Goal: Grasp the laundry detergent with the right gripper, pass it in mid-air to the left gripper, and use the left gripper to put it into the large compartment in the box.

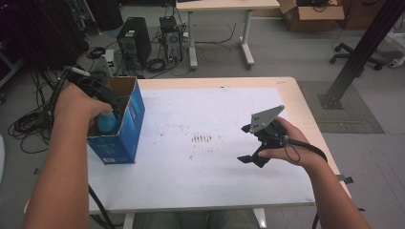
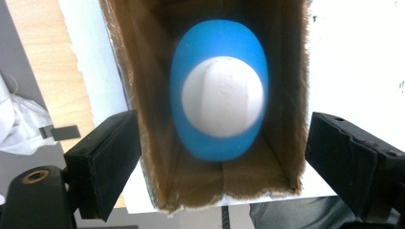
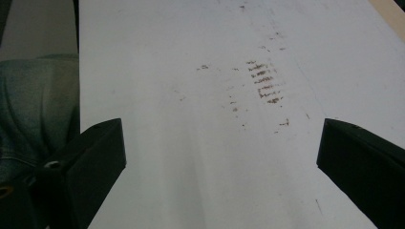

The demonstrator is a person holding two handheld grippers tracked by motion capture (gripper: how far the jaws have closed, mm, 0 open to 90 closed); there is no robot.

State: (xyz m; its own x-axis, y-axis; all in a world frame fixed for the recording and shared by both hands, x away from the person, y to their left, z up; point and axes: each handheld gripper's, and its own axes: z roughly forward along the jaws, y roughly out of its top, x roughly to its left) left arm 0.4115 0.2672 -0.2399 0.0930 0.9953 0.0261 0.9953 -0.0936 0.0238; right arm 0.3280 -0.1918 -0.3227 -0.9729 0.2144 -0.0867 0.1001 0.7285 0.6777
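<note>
An open-topped blue cardboard box (image 1: pixel 125 129) stands at the left edge of the white sheet (image 1: pixel 210 167). Inside it is a blue egg-shaped object (image 1: pixel 108 123) with a white round face (image 2: pixel 222 95), slightly blurred in the left gripper view. My left gripper (image 1: pixel 109 105) hangs just above the box's opening, pointing down into it. Its jaws stand wide apart on either side of the box (image 2: pixel 282 95) and touch nothing, so the left gripper (image 2: pixel 223 136) is open. My right gripper (image 1: pixel 250 160) hovers low over the right part of the sheet, open and empty (image 3: pixel 219 143).
Brown scuff marks (image 1: pixel 201 138) lie mid-sheet. The wooden table (image 1: pixel 305 124) shows a bare strip at right. On the floor beyond are a computer tower (image 1: pixel 133 40), tangled cables (image 1: pixel 162 62), a second table (image 1: pixel 215 5), a cardboard box (image 1: pixel 310 14) and a black post (image 1: pixel 358 52).
</note>
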